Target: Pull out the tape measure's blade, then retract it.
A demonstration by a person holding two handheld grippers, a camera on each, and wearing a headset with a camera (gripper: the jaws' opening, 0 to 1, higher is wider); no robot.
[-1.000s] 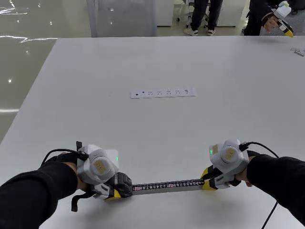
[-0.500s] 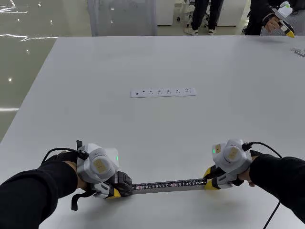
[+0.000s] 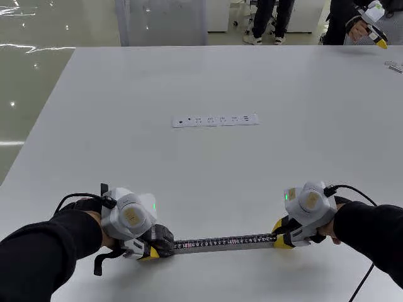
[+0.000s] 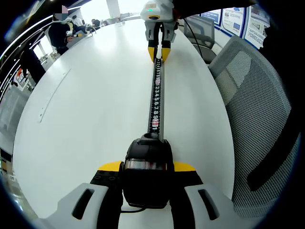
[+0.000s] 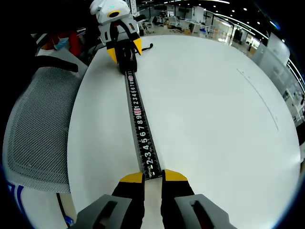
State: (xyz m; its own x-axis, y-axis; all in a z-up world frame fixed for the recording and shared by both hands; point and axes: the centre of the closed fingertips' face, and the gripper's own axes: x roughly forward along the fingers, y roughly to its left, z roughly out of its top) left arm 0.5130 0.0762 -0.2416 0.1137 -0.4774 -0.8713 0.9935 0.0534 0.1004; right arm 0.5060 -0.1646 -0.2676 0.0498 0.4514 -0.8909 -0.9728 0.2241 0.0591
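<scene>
Two grippers, one stretched tape. Left gripper (image 4: 147,167) jaws clamped on black tape measure case (image 3: 160,241). Right gripper (image 5: 152,177) jaws pinched on tip of numbered metal blade (image 5: 140,129), which spans jaws-to-jaws along white table (image 3: 208,176). Pull-out apparently under way; retraction left.

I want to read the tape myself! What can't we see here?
Blade tip: right gripper view, hidden inside the right claw.
Case sides: left gripper view, covered by the left claw.
Blade numbers: head view, too small.
White strip markings: head view, too small.
</scene>
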